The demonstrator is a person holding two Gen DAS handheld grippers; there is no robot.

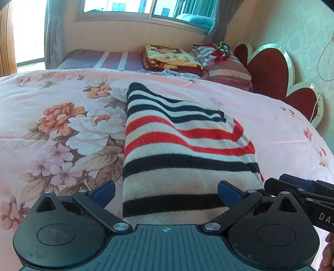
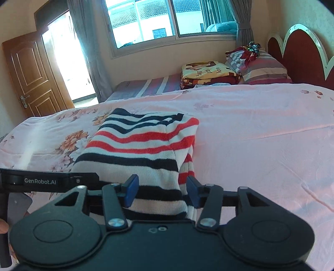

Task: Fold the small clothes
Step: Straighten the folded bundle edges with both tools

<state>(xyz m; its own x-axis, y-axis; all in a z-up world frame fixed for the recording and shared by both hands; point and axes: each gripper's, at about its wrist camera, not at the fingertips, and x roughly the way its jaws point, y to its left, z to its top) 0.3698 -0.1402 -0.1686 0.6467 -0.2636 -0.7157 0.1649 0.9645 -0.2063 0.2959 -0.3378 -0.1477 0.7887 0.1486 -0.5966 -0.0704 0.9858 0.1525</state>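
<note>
A folded knit sweater (image 1: 183,150) with navy, red and white stripes lies on the pink floral bedspread (image 1: 62,125). My left gripper (image 1: 167,193) hovers over its near end, jaws spread wide, blue pads on either side of the cloth without pressing it. In the right wrist view the same sweater (image 2: 142,150) runs away from my right gripper (image 2: 162,190), whose blue pads stand apart at the near right corner with cloth lying between them, not pinched. The right gripper (image 1: 279,183) also shows at the right edge of the left wrist view.
Folded blankets (image 2: 206,73) and striped pillows (image 2: 263,68) sit at the far side by a red scalloped headboard (image 2: 302,54). A window (image 2: 167,18) and a wooden door (image 2: 31,75) lie beyond. Bare pink bedspread (image 2: 261,135) stretches to the sweater's right.
</note>
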